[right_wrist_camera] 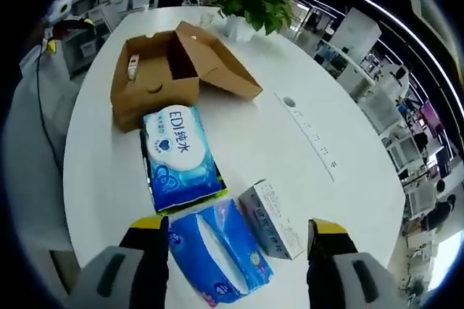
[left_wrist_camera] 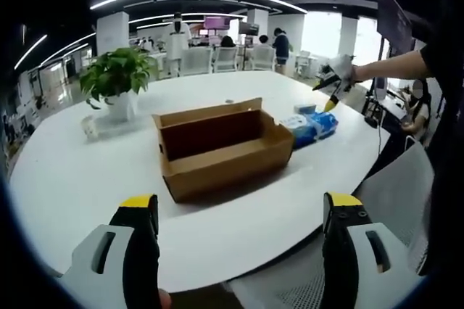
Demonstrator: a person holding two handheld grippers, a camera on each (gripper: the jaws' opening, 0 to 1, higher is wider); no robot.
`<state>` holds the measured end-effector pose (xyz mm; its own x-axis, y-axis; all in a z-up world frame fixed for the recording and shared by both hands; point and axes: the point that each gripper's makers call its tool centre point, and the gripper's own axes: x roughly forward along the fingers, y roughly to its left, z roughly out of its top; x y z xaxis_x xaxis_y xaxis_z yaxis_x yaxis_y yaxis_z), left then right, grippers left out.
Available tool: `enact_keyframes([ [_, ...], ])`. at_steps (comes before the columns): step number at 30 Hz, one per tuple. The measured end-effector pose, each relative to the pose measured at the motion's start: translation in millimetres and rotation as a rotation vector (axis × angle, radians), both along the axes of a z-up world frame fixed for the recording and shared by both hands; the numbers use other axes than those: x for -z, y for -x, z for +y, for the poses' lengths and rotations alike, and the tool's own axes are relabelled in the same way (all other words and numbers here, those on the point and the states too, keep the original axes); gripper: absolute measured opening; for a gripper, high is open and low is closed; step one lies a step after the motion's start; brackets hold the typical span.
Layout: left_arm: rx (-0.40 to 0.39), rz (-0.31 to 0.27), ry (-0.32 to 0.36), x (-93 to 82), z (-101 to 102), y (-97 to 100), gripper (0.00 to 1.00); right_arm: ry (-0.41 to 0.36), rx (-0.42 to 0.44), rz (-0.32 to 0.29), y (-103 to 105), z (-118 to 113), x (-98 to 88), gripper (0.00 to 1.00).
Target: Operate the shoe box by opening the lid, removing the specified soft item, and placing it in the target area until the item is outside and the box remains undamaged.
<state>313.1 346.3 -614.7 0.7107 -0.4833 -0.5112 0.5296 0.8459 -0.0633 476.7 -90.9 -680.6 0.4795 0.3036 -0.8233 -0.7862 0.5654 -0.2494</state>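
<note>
- Currently, box (right_wrist_camera: pixel 156 77): brown cardboard, lid already swung open, standing on the white table (right_wrist_camera: pixel 290 157); a small item lies inside, too small to identify.
- Wipes pack (right_wrist_camera: pixel 177 157): soft, blue, flat on the table just beside the box; long axis runs from the box toward the right gripper.
- Tissue pack (right_wrist_camera: pixel 217 251): blue, lying between the right gripper's jaws, slanted across the gap.
- Carton (right_wrist_camera: pixel 272 218): small, white, touching the tissue pack's side.
- Right gripper (right_wrist_camera: pixel 238 240): jaws wide apart, gripping nothing, hanging directly above the tissue pack; clearly the nearer tool to the soft items.
- Left gripper (left_wrist_camera: pixel 239 211): jaws wide apart, empty, held well back off the table edge, facing the box's long side.
- Plant (left_wrist_camera: pixel 116 80): potted, beyond the box.
</note>
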Motion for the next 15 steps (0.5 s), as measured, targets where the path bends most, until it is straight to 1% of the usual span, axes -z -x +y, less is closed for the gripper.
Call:
enact_keyframes([
  [5,0.016,-0.003,-0.006,-1.6,0.4,-2.9,0.94,-0.06,0.049,-0.012,9.4,8.4,-6.0,0.85],
  [10,0.025,-0.008,-0.014,-3.2,2.7,-5.7,0.94,-0.086,0.086,-0.026,17.2,13.1,-11.4,0.9],
  [14,0.03,-0.009,-0.023,-4.2,6.2,-8.2,0.94,-0.129,0.121,-0.05,22.4,19.4,-20.3,0.93],
  [15,0.032,-0.01,-0.025,-4.5,6.9,-8.7,0.94,-0.15,0.137,-0.058,23.3,21.3,-23.2,0.95],
])
